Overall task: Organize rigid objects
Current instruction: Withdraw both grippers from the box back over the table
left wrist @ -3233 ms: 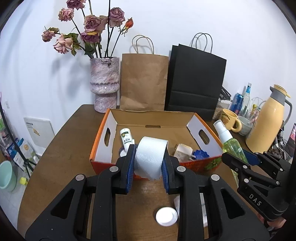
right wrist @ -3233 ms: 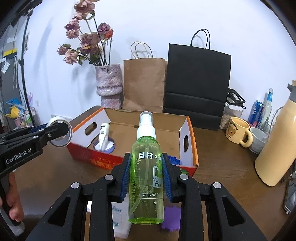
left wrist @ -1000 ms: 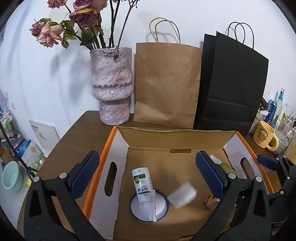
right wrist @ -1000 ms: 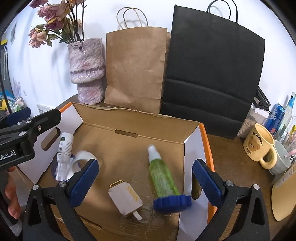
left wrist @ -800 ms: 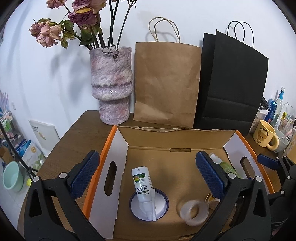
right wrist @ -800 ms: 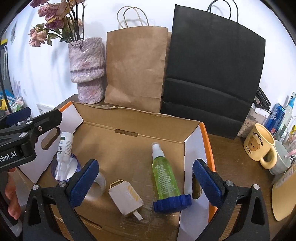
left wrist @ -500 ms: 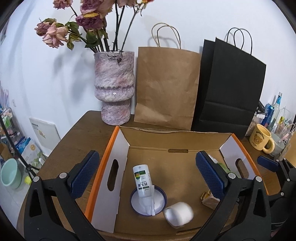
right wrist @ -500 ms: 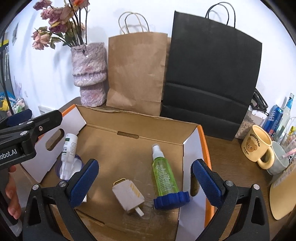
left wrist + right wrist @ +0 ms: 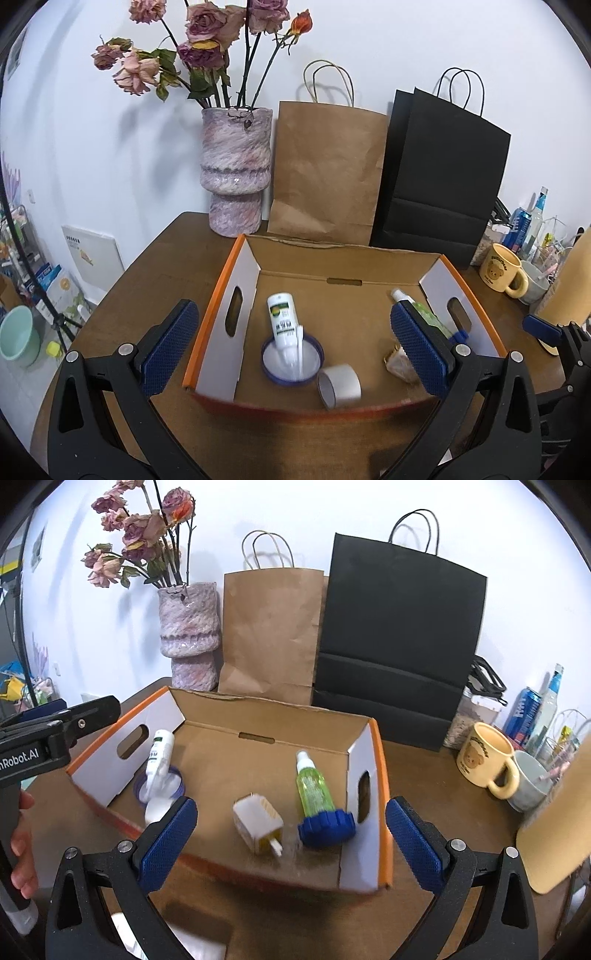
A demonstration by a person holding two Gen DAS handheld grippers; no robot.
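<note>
Both hand-held grippers stand wide and empty above the near edge of a cardboard box [image 9: 229, 295] on the bench [image 9: 155, 273]. Ahead of the left hand-held gripper [image 9: 295, 347], a white tape roll [image 9: 339, 386] lies on its side. Ahead of the right hand-held gripper [image 9: 291, 842], a green spray bottle [image 9: 313, 786] lies flat, nozzle pointing away.

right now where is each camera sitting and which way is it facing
Left wrist: on the left gripper, looking down and forward into the cardboard box; its open fingers frame the tape roll.
Right wrist: on the right gripper, facing the box from the right; its open fingers show, plus the left gripper and a hand at left.
Shared: box, green spray bottle, vase, bags.
</note>
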